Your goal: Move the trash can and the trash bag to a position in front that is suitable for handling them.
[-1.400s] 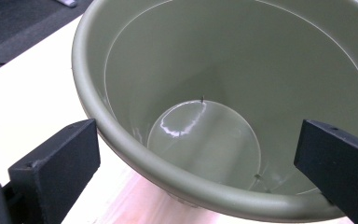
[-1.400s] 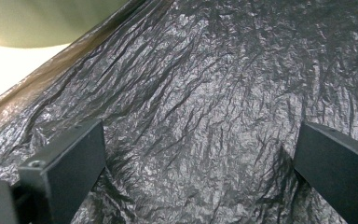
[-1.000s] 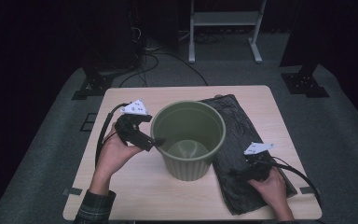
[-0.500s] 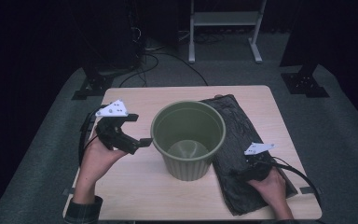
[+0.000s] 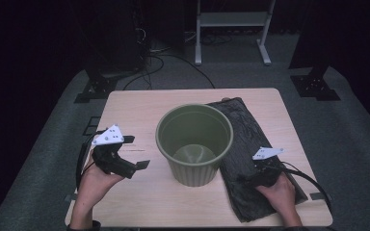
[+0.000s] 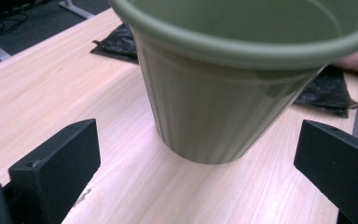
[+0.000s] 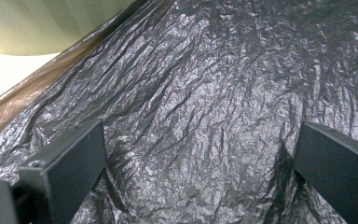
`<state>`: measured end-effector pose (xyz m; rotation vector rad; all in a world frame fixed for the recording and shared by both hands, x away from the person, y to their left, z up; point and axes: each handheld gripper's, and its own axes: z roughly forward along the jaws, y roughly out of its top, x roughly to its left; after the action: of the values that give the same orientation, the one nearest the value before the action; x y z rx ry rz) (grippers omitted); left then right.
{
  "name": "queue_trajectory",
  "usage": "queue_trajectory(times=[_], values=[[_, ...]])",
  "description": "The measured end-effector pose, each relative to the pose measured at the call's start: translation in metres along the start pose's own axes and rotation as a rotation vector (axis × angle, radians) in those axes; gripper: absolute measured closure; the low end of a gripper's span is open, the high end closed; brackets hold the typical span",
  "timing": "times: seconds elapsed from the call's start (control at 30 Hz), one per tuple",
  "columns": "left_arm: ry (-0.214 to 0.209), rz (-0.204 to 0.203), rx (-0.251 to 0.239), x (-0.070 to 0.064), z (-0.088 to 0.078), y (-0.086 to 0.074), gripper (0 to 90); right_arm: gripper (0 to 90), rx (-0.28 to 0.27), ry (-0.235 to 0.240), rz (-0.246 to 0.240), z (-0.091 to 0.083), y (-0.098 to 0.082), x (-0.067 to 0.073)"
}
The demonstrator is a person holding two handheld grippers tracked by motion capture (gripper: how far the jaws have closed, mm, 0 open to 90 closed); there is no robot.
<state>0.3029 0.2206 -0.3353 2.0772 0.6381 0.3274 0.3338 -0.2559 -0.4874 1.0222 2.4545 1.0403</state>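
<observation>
Right gripper open over black bag, table's right edge; left gripper open, pulled back from green bin.

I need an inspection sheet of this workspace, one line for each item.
Surface: light wooden table, mostly bare.
Job's things: green ribbed plastic bin, upright, empty; crumpled black plastic bag lying flat beside it.
Clutter: nothing seen.
Grippers: left gripper open, aimed at the bin, apart from it; right gripper open, jaws over the bag.
Cables: a black cable trails from each gripper.
Surroundings: dark floor, white stand, floor wires.
</observation>
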Motion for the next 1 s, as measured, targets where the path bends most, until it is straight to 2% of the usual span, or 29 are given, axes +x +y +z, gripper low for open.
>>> queue_trajectory(times=[0.33, 0.4, 0.67, 0.83, 1.0], values=[[0.012, 0.007, 0.018, -0.001, 0.024, -0.034, 0.0, 1.1, 0.000, 0.000, 0.000, 0.000, 0.000, 0.000], [0.010, -0.008, 0.034, -0.001, 0.032, -0.043, 0.0, 1.2, -0.001, 0.000, 0.000, 0.000, 0.000, 0.000], [0.029, -0.012, 0.084, 0.003, 0.049, -0.064, 0.0, 1.4, -0.001, 0.000, 0.000, 0.000, 0.000, 0.000], [0.037, -0.016, 0.097, 0.005, 0.058, -0.075, 0.0, 1.4, -0.001, -0.001, -0.001, 0.000, 0.000, 0.000], [0.046, -0.034, 0.101, 0.007, 0.075, -0.092, 0.0, 1.4, -0.001, -0.001, 0.000, 0.000, 0.000, 0.000]])
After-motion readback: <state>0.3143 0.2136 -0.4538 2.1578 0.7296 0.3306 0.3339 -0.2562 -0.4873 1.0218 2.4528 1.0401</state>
